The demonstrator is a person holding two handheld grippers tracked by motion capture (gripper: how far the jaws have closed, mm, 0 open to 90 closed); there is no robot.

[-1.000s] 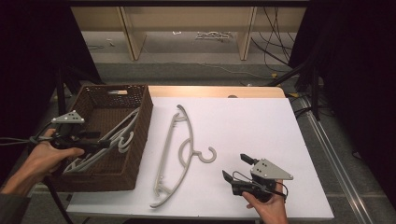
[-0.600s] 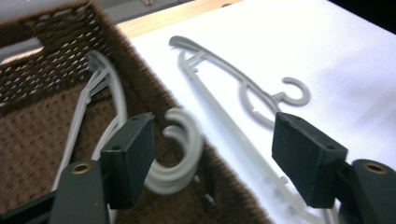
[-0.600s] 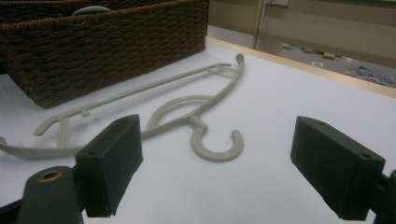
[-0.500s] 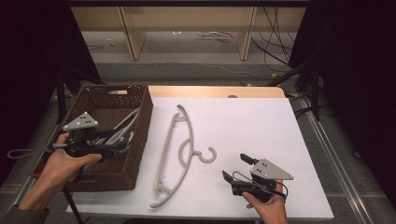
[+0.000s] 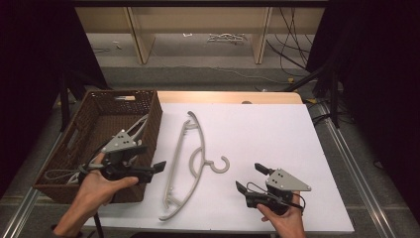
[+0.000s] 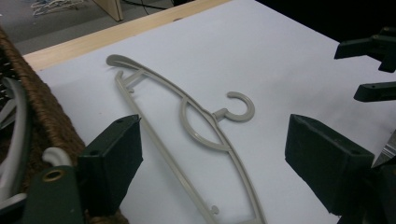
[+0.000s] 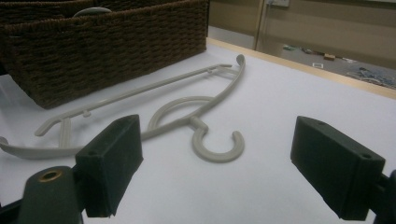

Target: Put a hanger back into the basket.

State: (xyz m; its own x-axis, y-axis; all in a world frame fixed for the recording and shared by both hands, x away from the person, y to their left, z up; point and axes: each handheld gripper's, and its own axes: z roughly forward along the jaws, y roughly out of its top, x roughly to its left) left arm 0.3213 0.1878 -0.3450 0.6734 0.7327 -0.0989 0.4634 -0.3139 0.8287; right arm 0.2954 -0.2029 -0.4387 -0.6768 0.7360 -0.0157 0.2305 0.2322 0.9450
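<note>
At far left, the brown wicker basket (image 5: 94, 144) sits on the table's left edge with grey plastic hangers (image 5: 138, 130) lying inside it. The left gripper (image 5: 157, 167) has come out over the basket's right wall since a second ago, when it was down among those hangers; its jaws have just been opening and now stand wide apart with nothing between them, as the left gripper view confirms. Judgement: a hanger has been deposited in the basket and this hand is heading for the next one. That next item, a grey plastic hanger (image 5: 190, 163), lies flat on the white tabletop (image 5: 277, 134) just right of the basket, unmoved, its hook (image 5: 221, 166) pointing toward the right gripper (image 5: 250, 178). The right gripper rests near the front edge, in the same place as before, jaws apart and empty, aimed at the hook. One hanger remains to be collected.
</note>
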